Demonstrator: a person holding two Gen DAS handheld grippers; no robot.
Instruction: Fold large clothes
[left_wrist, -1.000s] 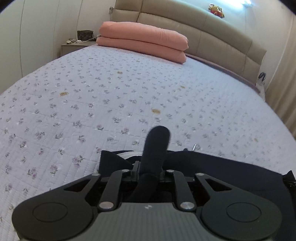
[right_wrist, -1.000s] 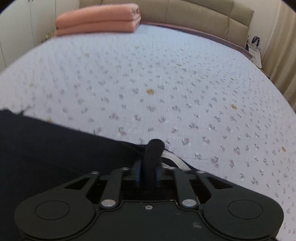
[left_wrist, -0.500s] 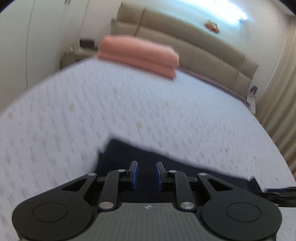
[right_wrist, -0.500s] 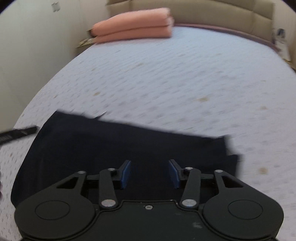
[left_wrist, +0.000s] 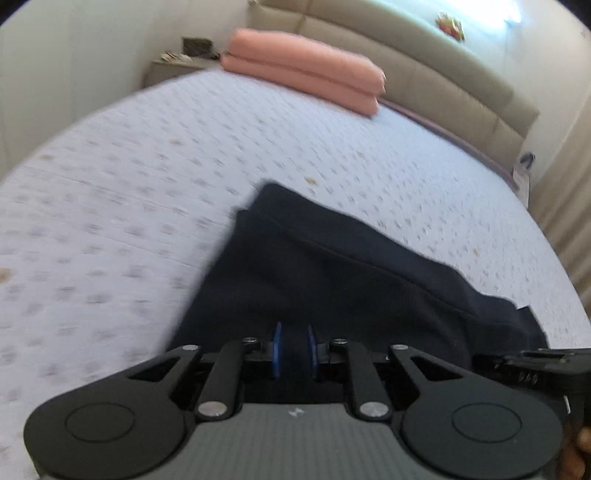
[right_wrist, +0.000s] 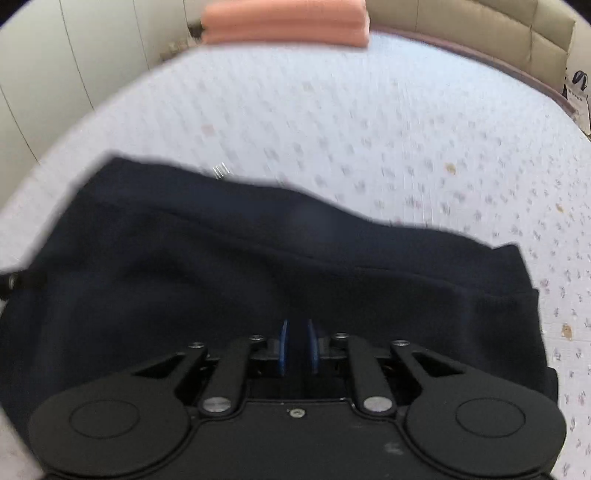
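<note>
A dark navy garment (left_wrist: 332, 266) lies folded into a broad band on the floral bedspread (left_wrist: 147, 166). It also fills the lower part of the right wrist view (right_wrist: 221, 266). My left gripper (left_wrist: 293, 345) hovers above the garment's near edge with its blue pads a small gap apart and nothing between them. My right gripper (right_wrist: 295, 341) hovers above the garment in the same way, pads slightly apart and empty. The right gripper's body shows at the right edge of the left wrist view (left_wrist: 535, 365).
A folded pink blanket (left_wrist: 306, 81) lies at the head of the bed against a beige padded headboard (left_wrist: 424, 74). A nightstand (left_wrist: 173, 66) stands at the far left. A curtain (left_wrist: 565, 206) hangs on the right.
Both grippers let go of the dark cloth they pinched a second ago, opened, and pulled back and up. The garment now lies flat on the bed.
</note>
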